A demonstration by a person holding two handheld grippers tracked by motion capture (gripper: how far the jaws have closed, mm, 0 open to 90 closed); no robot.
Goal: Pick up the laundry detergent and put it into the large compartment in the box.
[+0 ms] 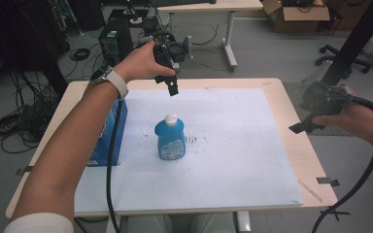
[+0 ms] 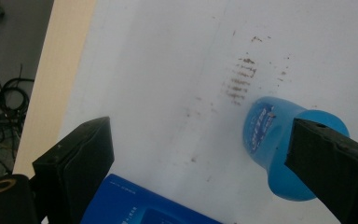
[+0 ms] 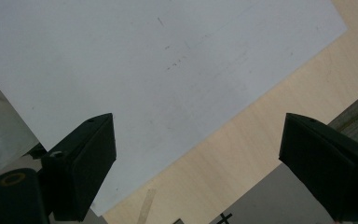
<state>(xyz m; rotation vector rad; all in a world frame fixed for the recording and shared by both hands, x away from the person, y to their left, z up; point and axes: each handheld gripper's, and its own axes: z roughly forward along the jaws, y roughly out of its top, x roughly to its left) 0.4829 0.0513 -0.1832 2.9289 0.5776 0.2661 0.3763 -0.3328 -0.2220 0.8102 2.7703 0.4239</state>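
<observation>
Left gripper (image 1: 173, 86) wide open above the upright blue soap bottle (image 1: 170, 139); right gripper (image 1: 305, 125) wide open, empty.

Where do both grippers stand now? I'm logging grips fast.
Left gripper: open, empty, above the blue plastic bottle with a white cap.
Right gripper: open, empty, over the white sheet's edge.

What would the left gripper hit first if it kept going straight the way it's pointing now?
Probably the white sheet. The left gripper points down at bare sheet between its open jaws. The bottle sits off by one jaw, the blue box at the lower edge. Depth is unclear.
</observation>
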